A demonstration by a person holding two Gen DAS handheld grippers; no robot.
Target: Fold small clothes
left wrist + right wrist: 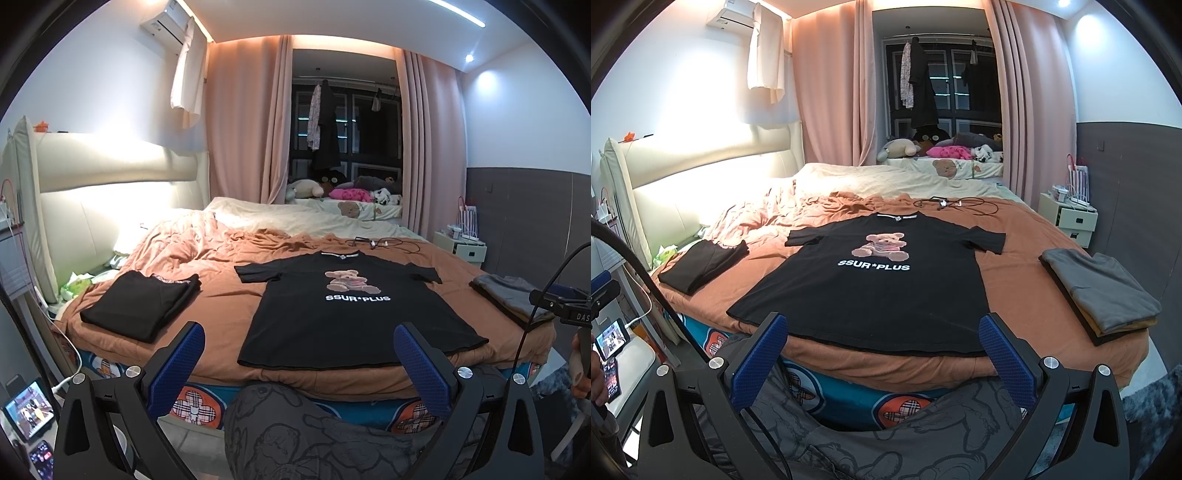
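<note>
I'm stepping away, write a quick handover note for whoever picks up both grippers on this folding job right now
Left gripper: jaws open, empty, short of the bed edge.
Right gripper: jaws open, empty, same spot.
Black bear T-shirt: flat, face up, sleeves out, on the orange blanket; unfolded.
Done: folded black garment at left; grey-topped folded stack at right.
Left: fold the T-shirt, probably sleeves in first, then add it to a pile.

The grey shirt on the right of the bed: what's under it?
The folded grey shirt tops a small stack: a mustard-yellow layer peeks out beneath it, and a black one shows along the edge. How many garments lie under it is hidden.
</note>
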